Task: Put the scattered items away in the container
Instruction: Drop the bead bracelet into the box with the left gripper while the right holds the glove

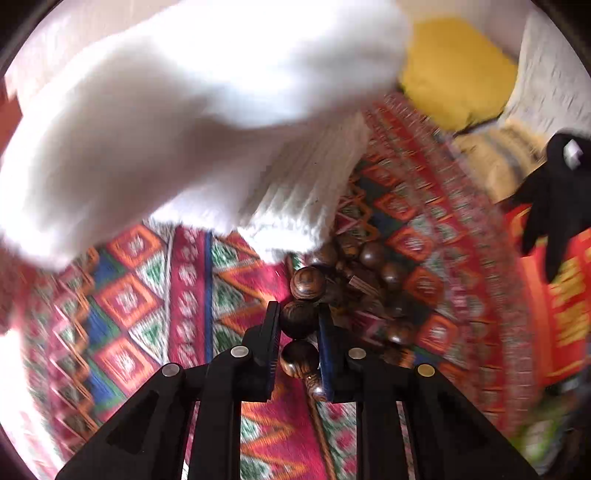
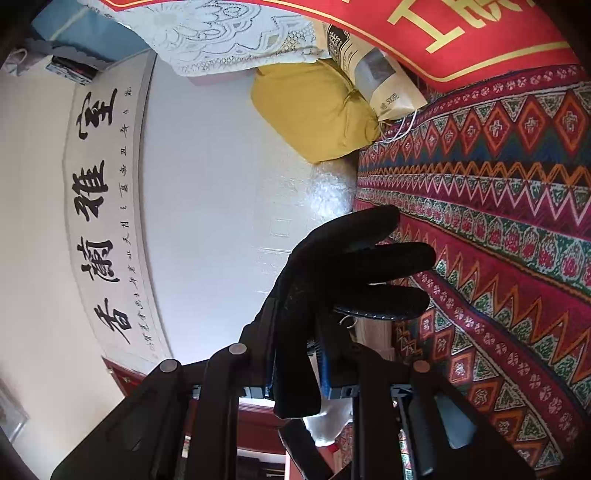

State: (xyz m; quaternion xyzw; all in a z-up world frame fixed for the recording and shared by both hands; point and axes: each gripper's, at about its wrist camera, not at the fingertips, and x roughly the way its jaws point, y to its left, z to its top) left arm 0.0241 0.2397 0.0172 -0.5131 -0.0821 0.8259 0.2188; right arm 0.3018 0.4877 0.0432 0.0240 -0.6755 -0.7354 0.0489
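My left gripper [image 1: 298,314] is shut on a string of dark wooden beads [image 1: 301,319]. The rest of the string [image 1: 373,273] hangs down to the patterned cloth [image 1: 147,302]. A white woven container [image 1: 184,122], blurred, fills the upper left of the left wrist view, its ribbed wall next to the beads. My right gripper [image 2: 297,332] is shut on a black glove [image 2: 351,266] and holds it up, tilted, over the patterned cloth [image 2: 498,229]. The glove also shows at the right edge of the left wrist view [image 1: 557,199].
A yellow cloth bundle [image 2: 314,110] and a paper packet [image 2: 380,81] lie at the cloth's edge by a red bag with gold characters [image 2: 461,37]. White lace [image 2: 229,33] and a calligraphy scroll [image 2: 99,206] are on the wall side.
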